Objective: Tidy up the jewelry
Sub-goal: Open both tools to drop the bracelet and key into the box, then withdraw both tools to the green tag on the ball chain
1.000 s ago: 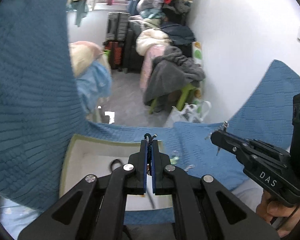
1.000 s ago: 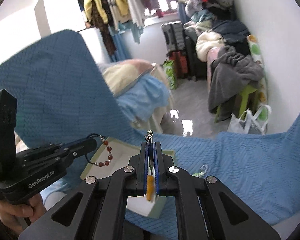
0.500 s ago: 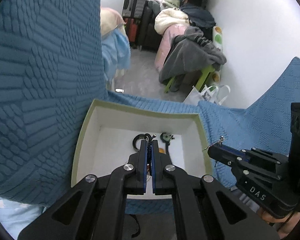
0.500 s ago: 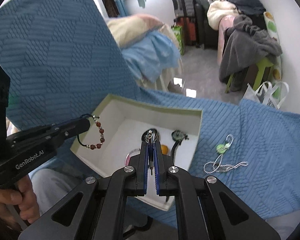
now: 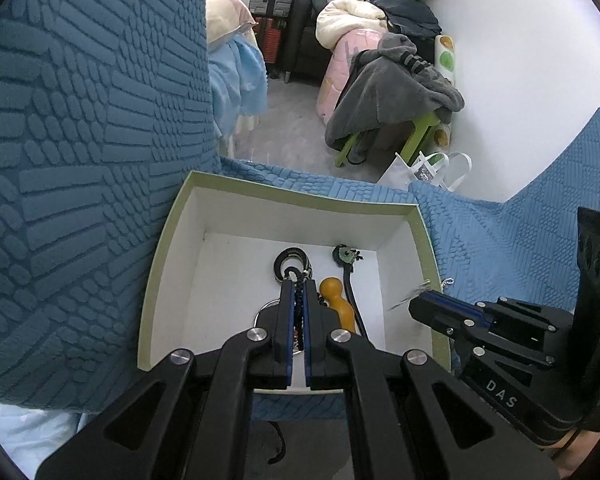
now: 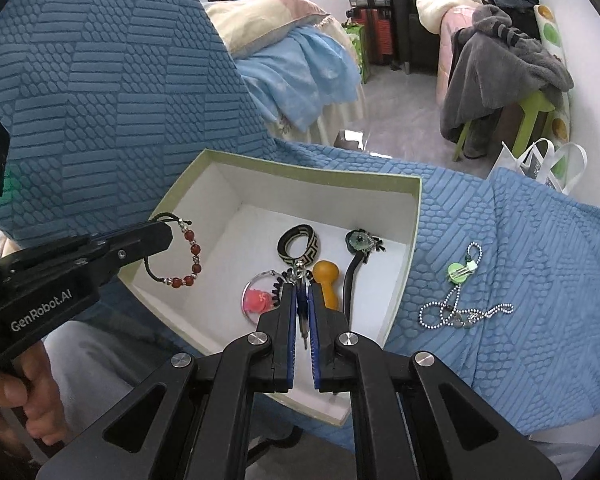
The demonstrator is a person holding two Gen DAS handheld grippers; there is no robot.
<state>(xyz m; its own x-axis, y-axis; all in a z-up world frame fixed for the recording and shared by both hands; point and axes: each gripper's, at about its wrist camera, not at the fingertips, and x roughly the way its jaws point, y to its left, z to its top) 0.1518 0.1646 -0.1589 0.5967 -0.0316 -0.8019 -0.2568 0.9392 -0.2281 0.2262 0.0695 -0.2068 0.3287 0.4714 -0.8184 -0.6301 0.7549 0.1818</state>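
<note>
- The left gripper (image 6: 168, 236), jaws pinched together, holds a red-beaded bracelet (image 6: 186, 258) by its black cord; the bracelet hangs over the left side of an open white box with a green rim (image 6: 312, 170).
- The right gripper (image 6: 302, 292), jaws nearly together, clamps a small metal charm or keychain piece (image 6: 300, 276); exactly what it is cannot be told.
- In the box lie a black-and-cream patterned ring (image 6: 299, 248), a clear round keychain with a pink figure (image 6: 256, 300), an orange wooden piece (image 6: 327, 280) and a black hair stick with a green flower (image 6: 358, 246).
- A silver ball-chain necklace with a green pendant (image 6: 462, 292) lies on the blue textured bedspread (image 6: 500, 240), right of the box.
</note>
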